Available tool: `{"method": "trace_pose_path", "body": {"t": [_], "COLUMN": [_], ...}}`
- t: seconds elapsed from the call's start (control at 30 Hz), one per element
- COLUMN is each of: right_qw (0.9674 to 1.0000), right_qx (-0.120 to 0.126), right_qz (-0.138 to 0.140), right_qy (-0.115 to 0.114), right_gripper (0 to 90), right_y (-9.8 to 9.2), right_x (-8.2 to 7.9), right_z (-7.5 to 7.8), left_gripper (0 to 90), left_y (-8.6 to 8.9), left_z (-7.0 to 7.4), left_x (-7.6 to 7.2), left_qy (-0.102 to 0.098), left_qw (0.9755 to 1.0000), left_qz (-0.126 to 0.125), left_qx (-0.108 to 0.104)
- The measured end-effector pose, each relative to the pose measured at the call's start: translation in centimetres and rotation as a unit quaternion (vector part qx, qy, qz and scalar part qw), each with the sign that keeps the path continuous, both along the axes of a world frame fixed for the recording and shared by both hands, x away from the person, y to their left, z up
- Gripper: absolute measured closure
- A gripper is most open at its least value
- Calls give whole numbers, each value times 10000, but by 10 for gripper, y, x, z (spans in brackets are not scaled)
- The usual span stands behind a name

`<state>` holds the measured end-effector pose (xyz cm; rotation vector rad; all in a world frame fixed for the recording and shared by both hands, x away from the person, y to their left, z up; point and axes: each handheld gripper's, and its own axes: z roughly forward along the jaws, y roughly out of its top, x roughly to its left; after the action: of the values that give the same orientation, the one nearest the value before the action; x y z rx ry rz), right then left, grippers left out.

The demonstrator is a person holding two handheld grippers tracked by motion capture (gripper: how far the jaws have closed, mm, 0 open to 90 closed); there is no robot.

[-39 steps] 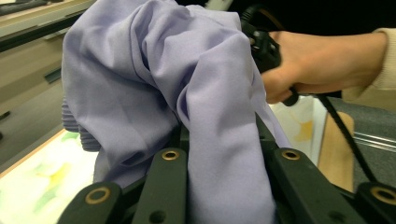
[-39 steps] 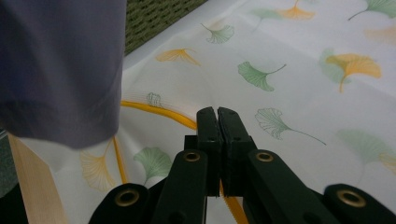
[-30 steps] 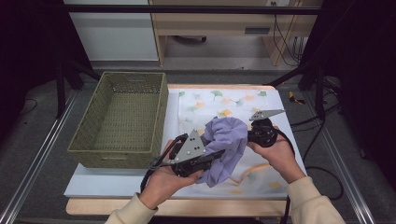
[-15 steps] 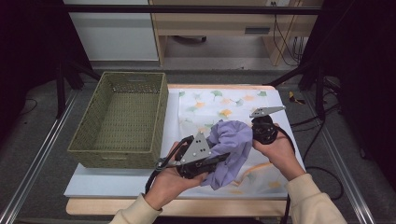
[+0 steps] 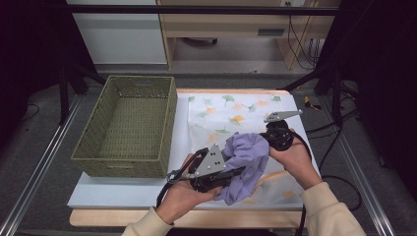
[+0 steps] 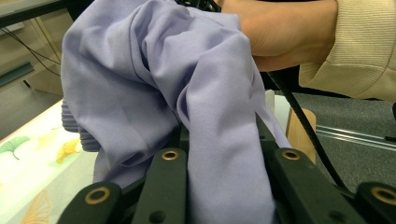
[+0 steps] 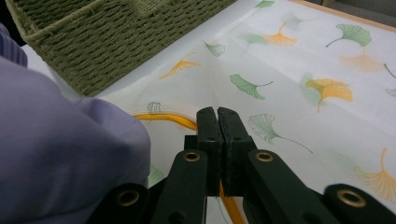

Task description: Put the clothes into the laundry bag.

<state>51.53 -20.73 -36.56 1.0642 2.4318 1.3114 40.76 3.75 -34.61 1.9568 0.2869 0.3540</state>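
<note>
**Lilac cloth held over leaf-print sheet**

Woven basket (image 5: 129, 125): stood at table (image 5: 115, 189) left, far rim cut off in the right gripper view. Left gripper (image 5: 235, 172): jaws clamped on lilac cloth (image 5: 246, 162), tips buried under folds. Cloth bunched between both hands above the leaf-print sheet (image 5: 231, 110); lower edge hidden. Right gripper (image 7: 217, 122): jaws pressed together, nothing seen between them; cloth lies against its side.

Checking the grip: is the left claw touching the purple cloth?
Touching. The left gripper view shows the purple cloth bunched between the left claw's jaws, pressed against them.
</note>
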Motion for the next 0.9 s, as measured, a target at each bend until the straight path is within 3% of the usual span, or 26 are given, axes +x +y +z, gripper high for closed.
{"method": "trace_pose_path", "body": {"t": [0.9], "right_qw": [9999], "right_qx": [-76], "right_qz": [-6], "right_qy": [-116], "right_gripper": [888], "right_y": [1], "right_x": [2], "right_z": [10], "left_gripper": [733], "left_y": [-15], "left_z": [-37], "left_x": [5], "left_qy": [333], "left_qw": [9993], "left_qz": [-22], "left_qx": [181]}}
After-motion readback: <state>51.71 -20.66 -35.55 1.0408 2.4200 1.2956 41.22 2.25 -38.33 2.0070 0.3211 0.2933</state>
